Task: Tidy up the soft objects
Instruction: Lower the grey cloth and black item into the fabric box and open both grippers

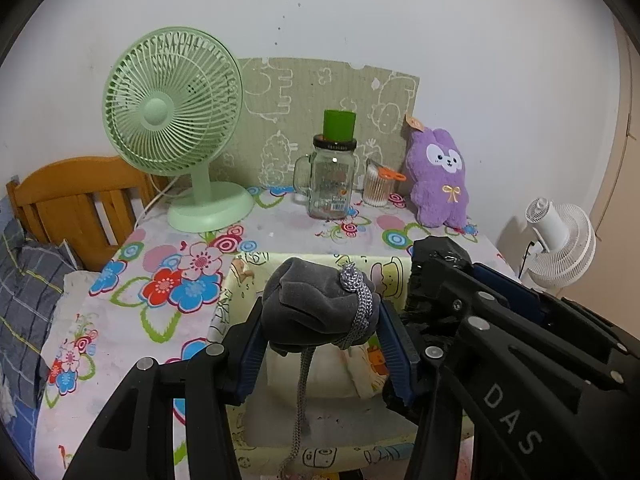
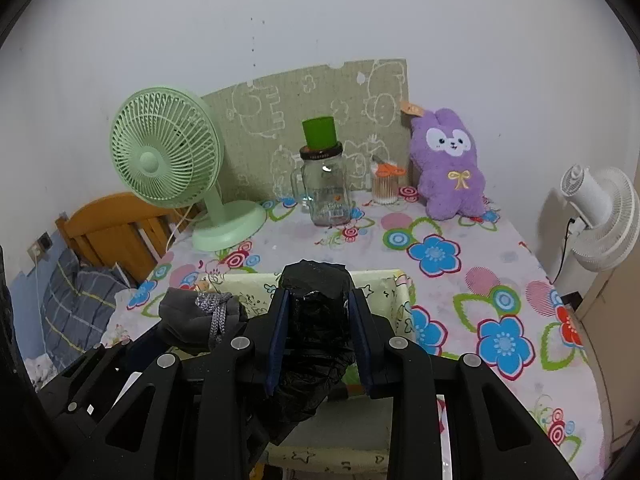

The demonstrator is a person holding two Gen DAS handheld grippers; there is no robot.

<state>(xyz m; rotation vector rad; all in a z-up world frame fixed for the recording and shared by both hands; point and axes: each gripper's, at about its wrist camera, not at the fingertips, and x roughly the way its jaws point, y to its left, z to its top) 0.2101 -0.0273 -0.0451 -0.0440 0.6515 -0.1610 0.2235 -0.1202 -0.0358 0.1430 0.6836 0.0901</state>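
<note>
Two soft bundles hang side by side above a pale yellow fabric bin (image 1: 240,276) printed with little cartoons. To the left, a rolled grey cloth bundle (image 1: 316,304) tied round with a grey braided cord (image 1: 362,312) sits clamped between the blue pads of the left gripper (image 1: 320,344), the loose end of the cord trailing down into the bin. To the right, a crumpled black plastic bundle (image 2: 316,300) is squeezed between the pads of the right gripper (image 2: 320,332), its lower folds sagging below the fingers. The two bundles are close together but apart, each over the bin's open mouth. The bin stands at the near edge of a surface covered by a floral cloth (image 2: 460,264) with red, blue and pink flowers. Farther back on it, a mint green desk fan (image 1: 176,120) stands at the left; a glass mason jar (image 1: 330,180) topped by a green cup (image 1: 339,125) is in the middle, with a small clear holder of cotton swabs (image 1: 377,188) just beside it. A purple plush rabbit (image 1: 438,176) leans at the back right, against a patterned green mat (image 1: 304,92) propped on the wall. Beyond the surface, a white fan (image 2: 600,216) stands at the right, and a wooden headboard (image 1: 80,196) with plaid bedding (image 1: 28,280) lies to the left.
</note>
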